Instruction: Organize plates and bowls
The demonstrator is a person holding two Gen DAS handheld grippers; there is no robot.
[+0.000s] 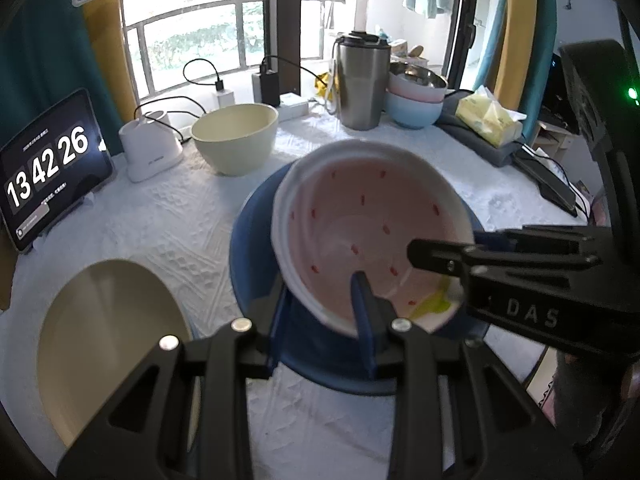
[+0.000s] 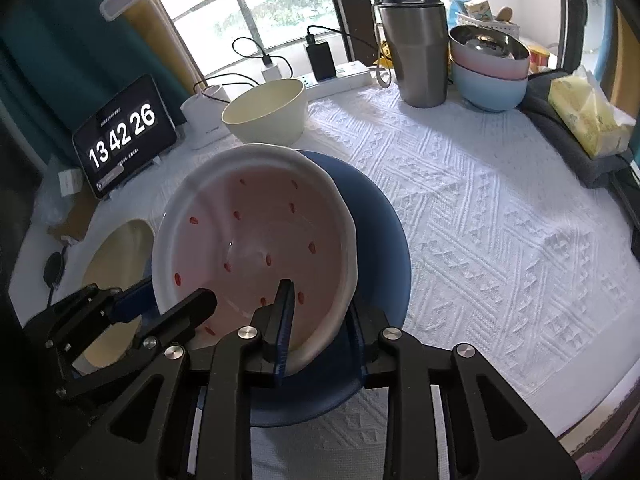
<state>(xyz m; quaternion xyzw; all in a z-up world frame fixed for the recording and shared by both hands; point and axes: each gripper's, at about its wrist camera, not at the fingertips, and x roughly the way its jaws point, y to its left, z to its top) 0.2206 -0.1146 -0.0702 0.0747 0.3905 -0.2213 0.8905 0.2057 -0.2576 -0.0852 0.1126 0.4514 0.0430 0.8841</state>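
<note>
A white-rimmed pink plate with red seed marks [image 1: 352, 208] [image 2: 248, 236] hangs tilted just above a dark blue plate [image 1: 256, 260] [image 2: 384, 240] on the white tablecloth. My left gripper [image 1: 322, 286] is shut on its near rim, one finger inside and one underneath. My right gripper [image 2: 320, 298] is shut on the rim the same way from the other side. Each gripper also shows in the other's view: the right gripper [image 1: 448, 242] and the left gripper [image 2: 172, 296]. A cream plate [image 1: 112, 344] [image 2: 120, 252] lies to the left. A cream bowl [image 1: 236, 136] [image 2: 266, 110] stands behind.
At the back right a steel bowl sits in a pink bowl in a light blue bowl [image 1: 416, 96] [image 2: 490, 68], beside a steel tumbler [image 1: 362, 80]. A tablet clock [image 1: 48, 168], a white lamp base [image 1: 150, 148], chargers with cables and a tissue pack [image 1: 488, 116] line the table's edges.
</note>
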